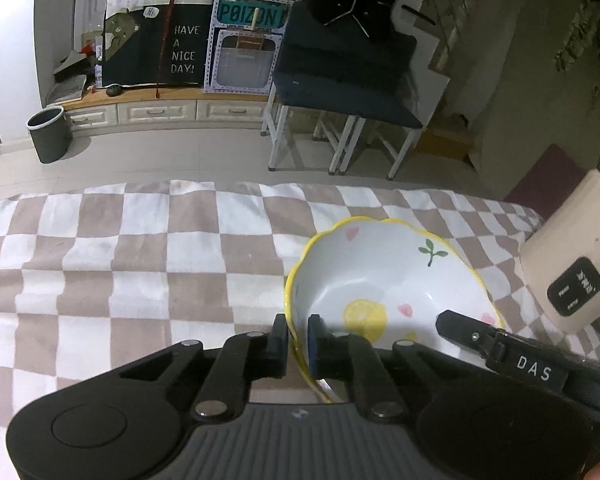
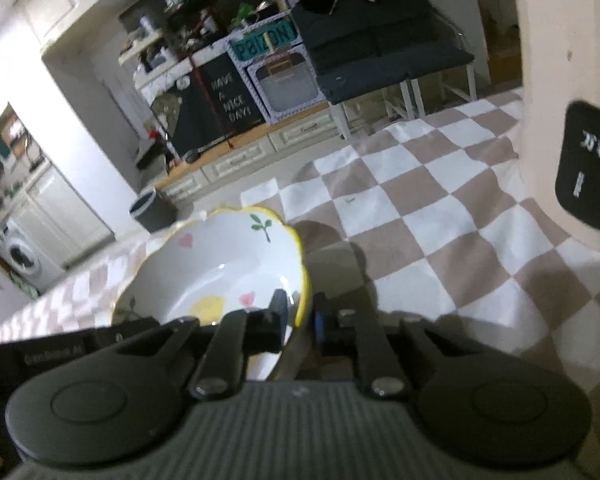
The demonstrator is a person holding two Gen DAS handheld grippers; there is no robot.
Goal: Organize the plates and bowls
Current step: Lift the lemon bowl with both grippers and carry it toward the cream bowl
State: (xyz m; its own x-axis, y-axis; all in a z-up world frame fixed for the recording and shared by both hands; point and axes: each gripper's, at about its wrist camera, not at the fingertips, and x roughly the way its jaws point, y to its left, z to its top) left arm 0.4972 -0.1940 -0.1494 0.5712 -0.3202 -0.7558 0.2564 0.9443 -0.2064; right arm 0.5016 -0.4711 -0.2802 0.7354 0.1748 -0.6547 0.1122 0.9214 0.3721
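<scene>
Yellow-rimmed bowl [image 1: 384, 280] edge between fingers [image 1: 278, 340].

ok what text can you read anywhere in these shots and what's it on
"HAVE A NICE DAY!" on the dark cloth over the cabinet.
"Hi" in a speech bubble on that cloth.
"POIZON" on the teal sign atop the storage box.
"DAS" on the right hand-held gripper, seen from the left wrist.
Black label on the beige object: too blurred to read.
</scene>
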